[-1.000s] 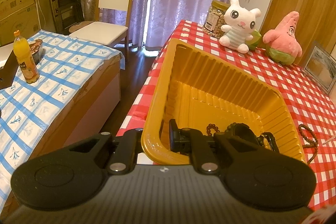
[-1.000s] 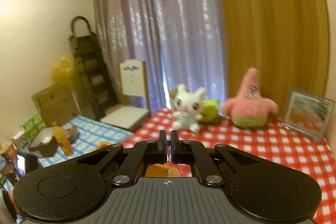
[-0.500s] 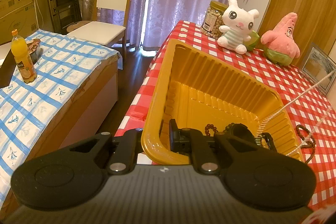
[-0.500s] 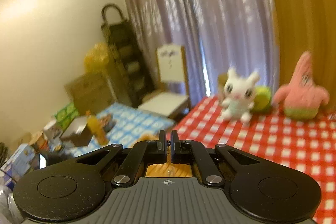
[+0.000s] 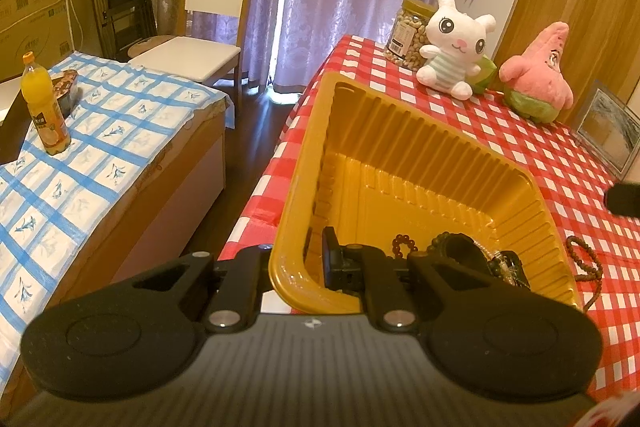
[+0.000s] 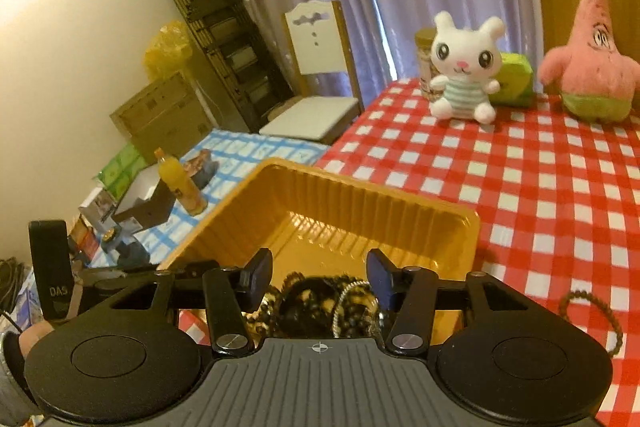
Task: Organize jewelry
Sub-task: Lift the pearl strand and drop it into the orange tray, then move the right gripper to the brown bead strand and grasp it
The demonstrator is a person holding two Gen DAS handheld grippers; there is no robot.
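A yellow ribbed plastic tray (image 5: 420, 163) sits on the red checked table. My left gripper (image 5: 298, 263) is shut on the tray's near rim, one finger inside and one outside. Dark bead bracelets and a chain (image 5: 464, 255) lie piled in the tray's near corner; the pile also shows in the right wrist view (image 6: 320, 303). My right gripper (image 6: 318, 277) is open and empty just above that pile, over the tray (image 6: 340, 203). A brown bead bracelet (image 5: 588, 263) lies on the cloth right of the tray, also in the right wrist view (image 6: 592, 315).
A white bunny plush (image 5: 456, 47), a pink starfish plush (image 5: 540, 75), a nut jar (image 5: 408, 31) and a picture frame (image 5: 608, 131) stand at the table's far side. A low bed with a juice bottle (image 5: 44, 111) and a chair (image 5: 208, 27) are left of the table.
My right gripper came down over the tray and opened, letting a thin chain drop onto the pile. The left gripper kept its hold on the rim.
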